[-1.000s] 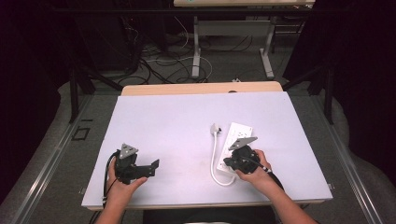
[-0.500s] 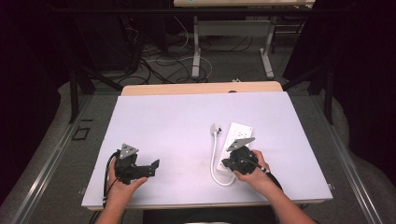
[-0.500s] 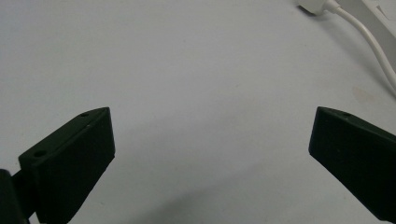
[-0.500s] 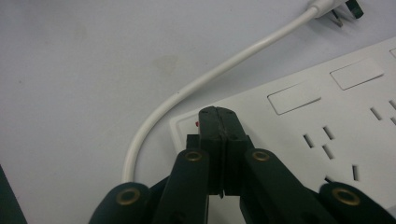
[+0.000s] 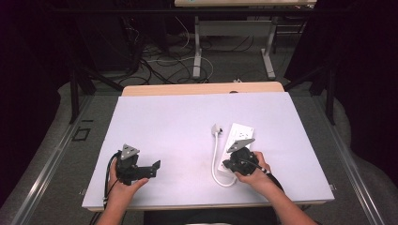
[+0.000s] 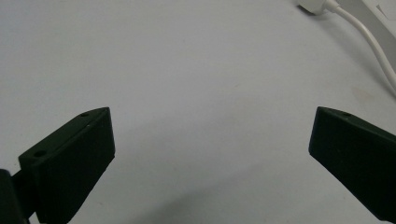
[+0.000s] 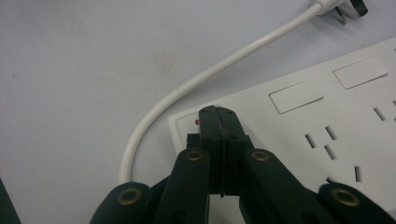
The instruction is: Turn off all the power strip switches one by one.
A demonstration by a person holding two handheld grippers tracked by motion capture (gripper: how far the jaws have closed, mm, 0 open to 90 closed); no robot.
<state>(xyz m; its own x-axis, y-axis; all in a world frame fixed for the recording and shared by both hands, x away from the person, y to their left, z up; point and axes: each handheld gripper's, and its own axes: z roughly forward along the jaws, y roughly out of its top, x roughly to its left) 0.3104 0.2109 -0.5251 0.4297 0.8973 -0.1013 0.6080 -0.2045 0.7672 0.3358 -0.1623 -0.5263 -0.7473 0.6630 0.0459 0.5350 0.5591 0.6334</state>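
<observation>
A white power strip (image 5: 242, 134) lies at the right of the white table top (image 5: 178, 122). Its white cable (image 5: 215, 161) loops off the near end to a plug (image 5: 216, 128) lying loose beside it. My right gripper (image 5: 228, 164) is shut with nothing between its jaws. In the right gripper view its joined tips (image 7: 219, 115) sit over the strip's (image 7: 303, 121) near end, beside a small red mark (image 7: 197, 122); whether they touch it I cannot tell. My left gripper (image 5: 154, 168) rests at the front left, open, over bare table (image 6: 201, 70).
The cable (image 6: 373, 46) and plug (image 6: 315, 5) lie far off at the top right of the left gripper view. Beyond the table's far edge are desk legs (image 5: 197, 47) and loose floor cables (image 5: 155, 61).
</observation>
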